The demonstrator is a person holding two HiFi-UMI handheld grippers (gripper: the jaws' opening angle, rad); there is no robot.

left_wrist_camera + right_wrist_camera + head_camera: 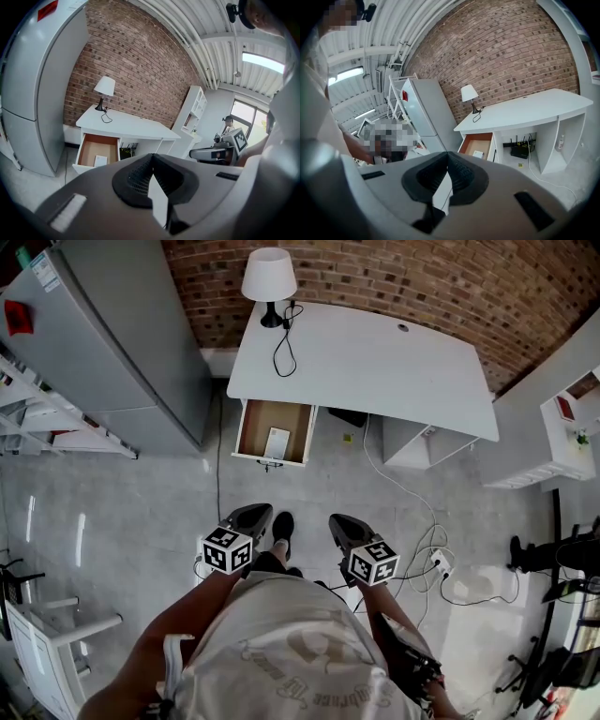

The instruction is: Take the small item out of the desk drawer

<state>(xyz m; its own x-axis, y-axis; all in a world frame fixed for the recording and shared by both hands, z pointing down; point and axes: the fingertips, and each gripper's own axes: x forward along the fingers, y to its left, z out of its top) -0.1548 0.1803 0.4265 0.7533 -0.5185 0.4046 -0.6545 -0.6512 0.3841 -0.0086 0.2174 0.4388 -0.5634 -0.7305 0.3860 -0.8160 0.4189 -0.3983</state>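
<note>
My left tongs point(251, 515) are fully closed, jaws together, with nothing between them. My right tongs point(340, 523) are likewise closed and empty. I hold both in front of me above the floor point(141, 512), well apart from the desk point(375, 362). The drawer point(249, 418) under the desk's left end stands pulled open. The small white item point(277, 442) lies flat inside it, toward the front. A lamp point(269, 277) stands on the desk's back left corner.

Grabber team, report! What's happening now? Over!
Left gripper, right gripper both shut, empty. Drawer open, small white item lying inside, untouched. Nothing seen blocking the way.
</note>
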